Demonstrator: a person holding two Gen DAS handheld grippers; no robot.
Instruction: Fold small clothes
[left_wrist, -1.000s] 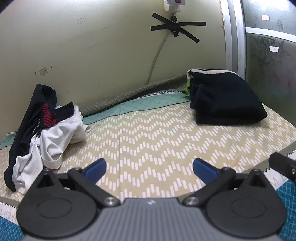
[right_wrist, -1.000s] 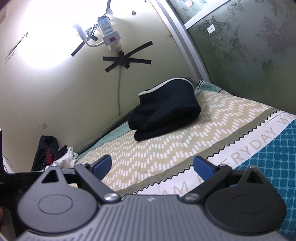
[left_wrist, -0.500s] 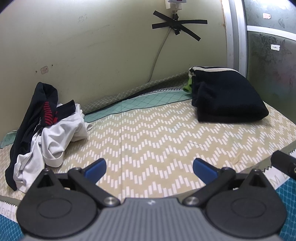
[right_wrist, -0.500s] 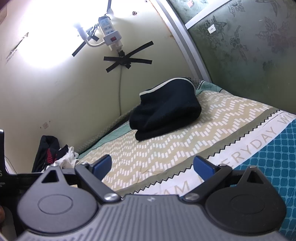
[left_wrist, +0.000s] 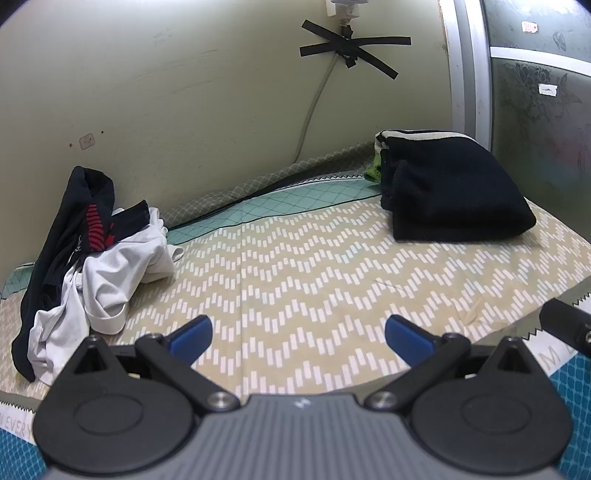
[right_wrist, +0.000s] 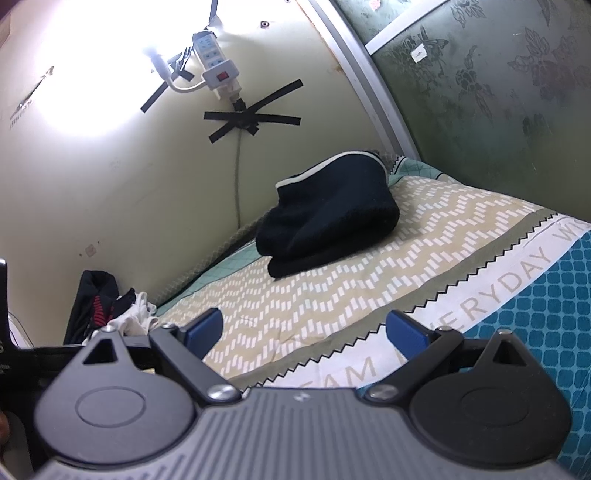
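My two grippers have blue fingertips (left_wrist: 190, 334) on black linkages and grey ribbed bodies. The bedsheet (left_wrist: 314, 273) below me is tan with white zigzag dashes, edged in mint green lattice, then a white band with tan lettering and teal with a dotted grid. The folded stack (left_wrist: 450, 192) is black with a cream trim (a sliver of lime green peeks out). The loose pile (left_wrist: 96, 266) mixes white, black and red stripes.
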